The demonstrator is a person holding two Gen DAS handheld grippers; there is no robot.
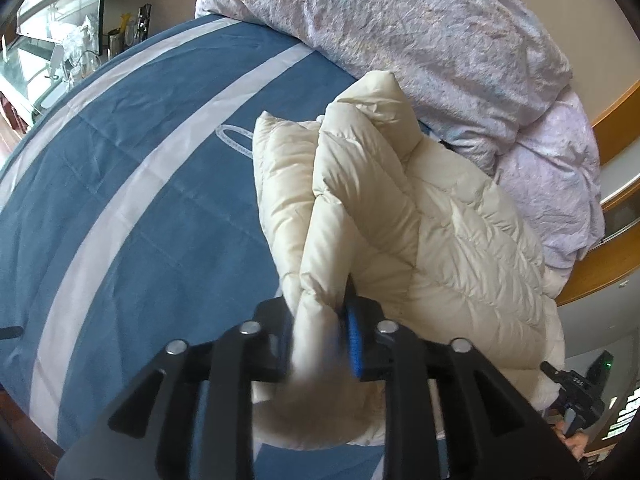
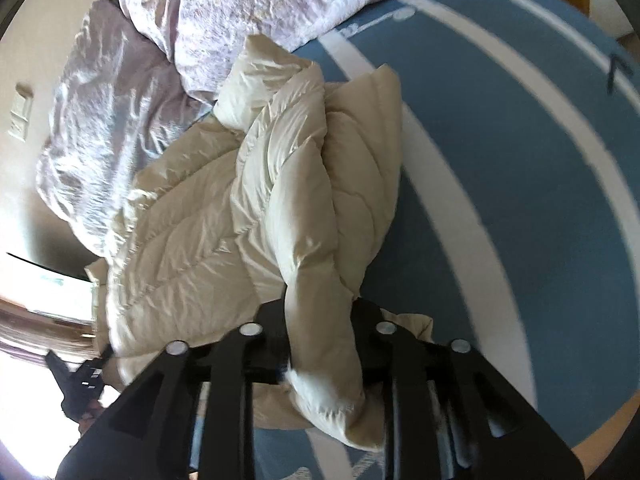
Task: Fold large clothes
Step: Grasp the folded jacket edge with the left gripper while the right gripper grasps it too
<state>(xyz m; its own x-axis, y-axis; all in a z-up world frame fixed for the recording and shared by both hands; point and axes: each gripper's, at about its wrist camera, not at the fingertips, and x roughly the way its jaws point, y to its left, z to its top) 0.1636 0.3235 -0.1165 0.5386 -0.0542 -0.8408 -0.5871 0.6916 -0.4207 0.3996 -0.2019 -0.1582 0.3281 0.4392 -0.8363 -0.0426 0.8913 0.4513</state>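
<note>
A cream quilted down jacket (image 1: 400, 216) lies on the blue bed sheet (image 1: 140, 168), partly folded and bunched. My left gripper (image 1: 324, 340) is shut on a thick fold of the jacket, which rises up from the jaws. In the right wrist view the same jacket (image 2: 208, 216) spreads left of centre. My right gripper (image 2: 320, 344) is shut on another thick fold of it, just above the sheet (image 2: 500, 160). The other gripper shows at the lower right of the left wrist view (image 1: 576, 396) and the lower left of the right wrist view (image 2: 80, 380).
A crumpled pale pink duvet (image 1: 420, 32) lies heaped at the head of the bed, touching the jacket; it also shows in the right wrist view (image 2: 132, 80). A wooden headboard (image 1: 608, 264) stands at the right. A cluttered shelf (image 1: 80, 52) is at the far left.
</note>
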